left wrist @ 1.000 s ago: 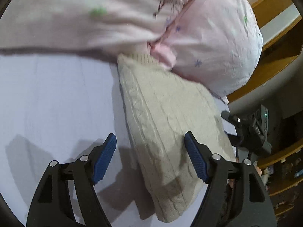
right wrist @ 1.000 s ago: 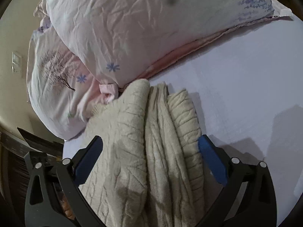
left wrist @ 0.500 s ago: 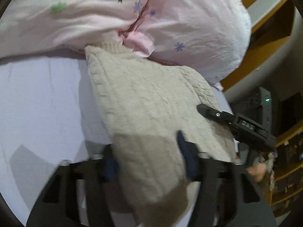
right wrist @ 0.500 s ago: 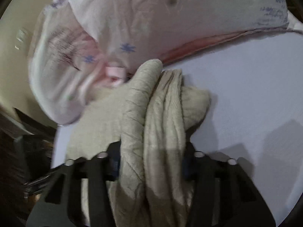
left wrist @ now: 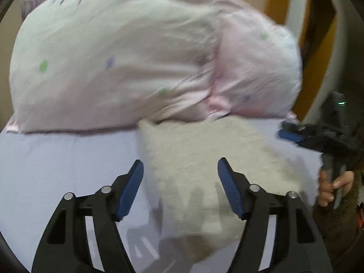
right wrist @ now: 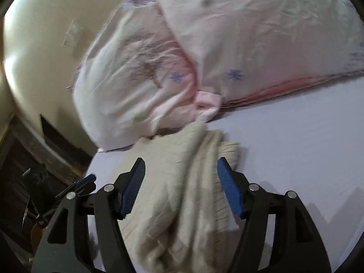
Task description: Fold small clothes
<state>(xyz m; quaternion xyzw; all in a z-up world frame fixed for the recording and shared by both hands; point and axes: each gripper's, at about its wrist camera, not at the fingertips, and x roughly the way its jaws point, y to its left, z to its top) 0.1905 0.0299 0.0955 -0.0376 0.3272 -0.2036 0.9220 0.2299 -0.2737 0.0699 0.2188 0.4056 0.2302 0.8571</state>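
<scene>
A cream cable-knit sweater [left wrist: 204, 159] lies folded on the pale lilac bed sheet [left wrist: 56, 170], its far end against the pink pillows. In the right wrist view the sweater [right wrist: 182, 193] shows bunched layered folds. My left gripper [left wrist: 180, 170] is open above the sweater's near part, holding nothing. My right gripper [right wrist: 180, 170] is open too, its blue pads on either side of the folds without touching them. The right gripper also shows at the right edge of the left wrist view [left wrist: 318, 136], held by a hand.
Two pink flowered pillows [left wrist: 136, 56] lie along the head of the bed, just behind the sweater. A wooden headboard and frame [left wrist: 318, 45] stand at the right. Dark furniture [right wrist: 34, 159] lies past the bed's edge. Open sheet [right wrist: 295, 147] spreads beside the sweater.
Both grippers were shut on the sweater half a second ago. Now both have opened, let it go and drawn back; the sweater lies on the sheet.
</scene>
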